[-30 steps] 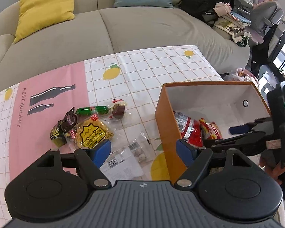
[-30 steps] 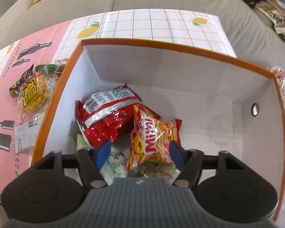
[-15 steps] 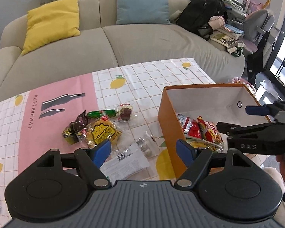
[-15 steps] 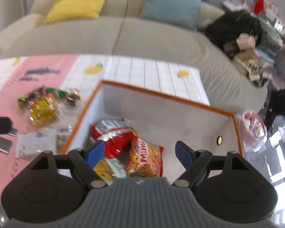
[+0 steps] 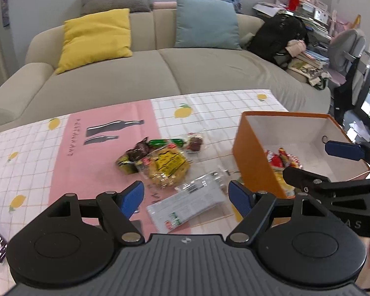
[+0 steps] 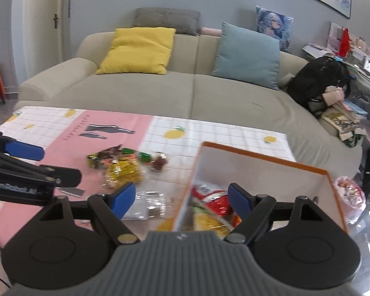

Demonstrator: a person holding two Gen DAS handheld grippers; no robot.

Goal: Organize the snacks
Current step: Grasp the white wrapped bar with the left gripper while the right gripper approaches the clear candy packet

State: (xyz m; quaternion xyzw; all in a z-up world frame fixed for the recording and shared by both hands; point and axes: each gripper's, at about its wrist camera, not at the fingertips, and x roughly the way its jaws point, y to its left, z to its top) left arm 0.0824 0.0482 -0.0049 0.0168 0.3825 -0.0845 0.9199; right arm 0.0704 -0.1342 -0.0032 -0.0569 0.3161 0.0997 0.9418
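From the left wrist camera, the left hand-held gripper (image 5: pixel 186 197) fills the bottom of the frame with its blue pads apart and nothing between them. It points over a flat white packet (image 5: pixel 185 203) lying just ahead on the worktop (image 5: pixel 32 162), which is spread with a pink-and-white lemon-print cloth. Beyond the packet, at centre frame, a loose heap of snacks (image 5: pixel 157 159) waits: a yellow crinkled bag, dark wrapped sweets and a green stick. At right, the orange box (image 5: pixel 255 157) stands open, its near wall facing the heap, with red and yellow packets already inside. The right hand-held gripper (image 5: pixel 320 162) reaches in from the right edge over the box's near corner, pads apart and empty. The box appears placed beside the heap so each snack needs only a short carry.

From the right wrist camera, the right hand-held gripper (image 6: pixel 181 198) sits at the bottom of the frame; its jaws have just been opening and nothing lies between them. It straddles the box's left wall (image 6: pixel 187 197), with packets visible in the box at lower centre. The heap (image 6: pixel 123 165) lies left of centre, blurred, and the white packet (image 6: pixel 148 203) lies just beside the box. The left hand-held gripper (image 6: pixel 49 164) enters from the left edge, near the heap. The sorting looks partly done, with several snacks left on the worktop.
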